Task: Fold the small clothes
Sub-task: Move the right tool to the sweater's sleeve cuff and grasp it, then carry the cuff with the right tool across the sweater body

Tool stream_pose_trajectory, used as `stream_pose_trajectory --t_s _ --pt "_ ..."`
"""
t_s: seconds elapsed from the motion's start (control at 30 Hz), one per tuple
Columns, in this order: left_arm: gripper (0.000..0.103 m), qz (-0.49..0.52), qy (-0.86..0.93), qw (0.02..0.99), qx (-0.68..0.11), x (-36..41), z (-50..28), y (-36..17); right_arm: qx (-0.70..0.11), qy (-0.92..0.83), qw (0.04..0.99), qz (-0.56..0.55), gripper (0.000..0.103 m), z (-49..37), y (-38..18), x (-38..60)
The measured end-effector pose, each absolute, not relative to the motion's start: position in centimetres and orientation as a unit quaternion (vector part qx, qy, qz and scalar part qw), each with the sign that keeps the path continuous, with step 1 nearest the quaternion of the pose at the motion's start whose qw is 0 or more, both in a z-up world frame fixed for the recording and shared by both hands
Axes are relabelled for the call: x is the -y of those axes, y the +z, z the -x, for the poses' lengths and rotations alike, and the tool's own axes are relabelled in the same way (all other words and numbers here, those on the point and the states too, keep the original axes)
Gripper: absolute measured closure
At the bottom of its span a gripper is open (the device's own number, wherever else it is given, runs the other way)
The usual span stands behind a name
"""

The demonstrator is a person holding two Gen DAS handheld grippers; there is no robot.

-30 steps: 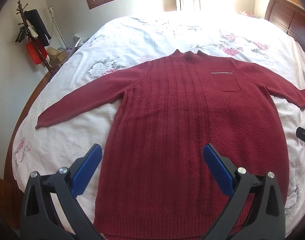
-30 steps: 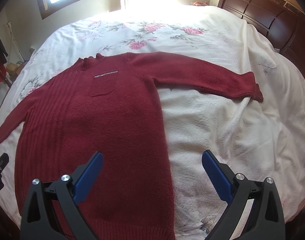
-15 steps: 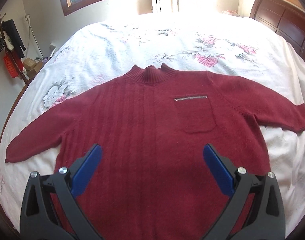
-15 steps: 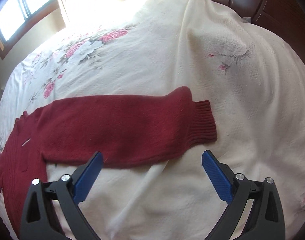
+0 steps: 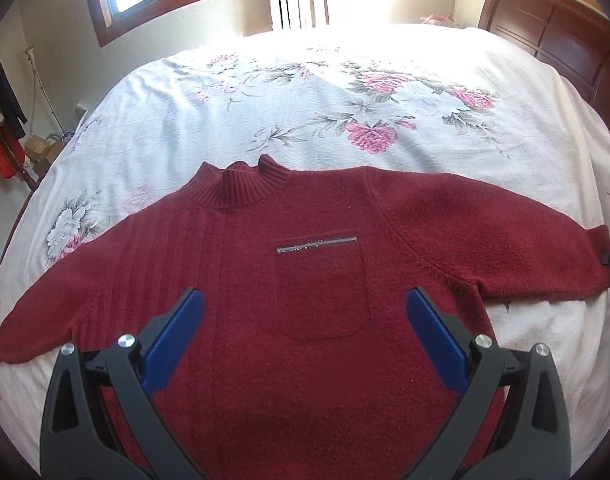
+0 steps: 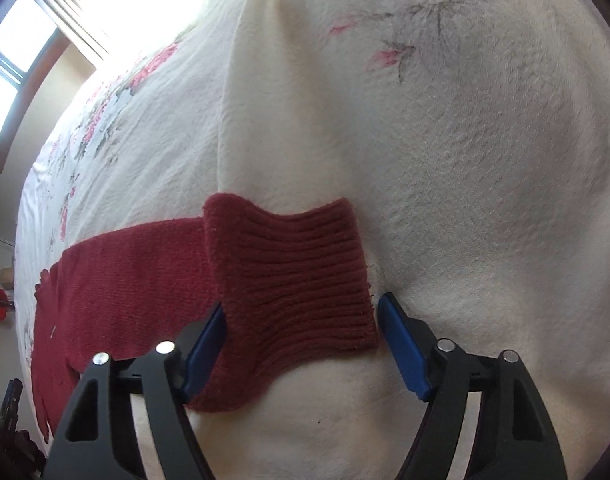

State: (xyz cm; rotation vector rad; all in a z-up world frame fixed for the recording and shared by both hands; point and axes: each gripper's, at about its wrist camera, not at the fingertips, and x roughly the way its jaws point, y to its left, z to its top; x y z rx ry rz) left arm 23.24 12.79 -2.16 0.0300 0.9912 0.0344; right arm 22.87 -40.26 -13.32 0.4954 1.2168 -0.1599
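The right gripper, jaws spread, straddles the ribbed cuff of a red sweater lying flat on the bed. The left gripper, also spread, hovers above its chest. A clean pinch should close squarely on the cuff alone, not the bedspread beneath.

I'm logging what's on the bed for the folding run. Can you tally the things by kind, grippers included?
Sweaters: 1, dark red, spread flat on the bedspread
Bedspreads: 1, white with a floral print
Grippers: 2, left over the chest, right around the cuff
Total: 4
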Motion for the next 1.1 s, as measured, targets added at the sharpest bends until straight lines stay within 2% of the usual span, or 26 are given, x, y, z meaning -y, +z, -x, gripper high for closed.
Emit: stream_pose_trajectory --t_s 0.07,0.1,0.13,0.17,0.53,0.7,0.83,1.1 --pt "0.003 -0.015 0.018 0.877 -0.480 -13.0 -23.1 -2.6 -0.562 -0.068 0.795 -0.218 0.052 -23.0 -13.1 39.7" --pt "0.003 -0.015 0.018 0.876 -0.482 -13.2 -22.9 -2.7 -0.559 -0.064 0.799 -0.210 0.064 -23.1 -12.8 39.4" --pt "0.003 -0.016 0.019 0.875 -0.484 -13.4 -22.7 -2.8 -0.552 -0.055 0.805 -0.208 0.083 -23.1 -12.2 39.0" --pt "0.003 -0.017 0.021 0.875 -0.484 -13.8 -22.6 -2.9 -0.546 -0.051 0.810 -0.208 0.085 -23.0 -11.6 38.7" --pt "0.003 -0.007 0.052 0.866 -0.497 -19.0 -21.4 -3.6 -0.440 -0.142 0.885 -0.054 0.088 -20.6 -3.5 30.8" --pt "0.003 0.005 0.059 0.863 -0.502 -20.8 -20.9 -3.8 -0.400 -0.044 0.911 -0.089 0.088 -20.5 -0.6 26.0" --pt "0.003 0.014 0.060 0.861 -0.505 -21.5 -20.6 -4.0 -0.423 0.020 0.902 -0.080 0.088 -22.0 -1.5 19.8" --pt "0.003 0.024 0.050 0.855 -0.516 -21.7 -20.9 -4.5 -0.471 0.042 0.881 0.001 0.088 -24.1 -7.2 10.2"
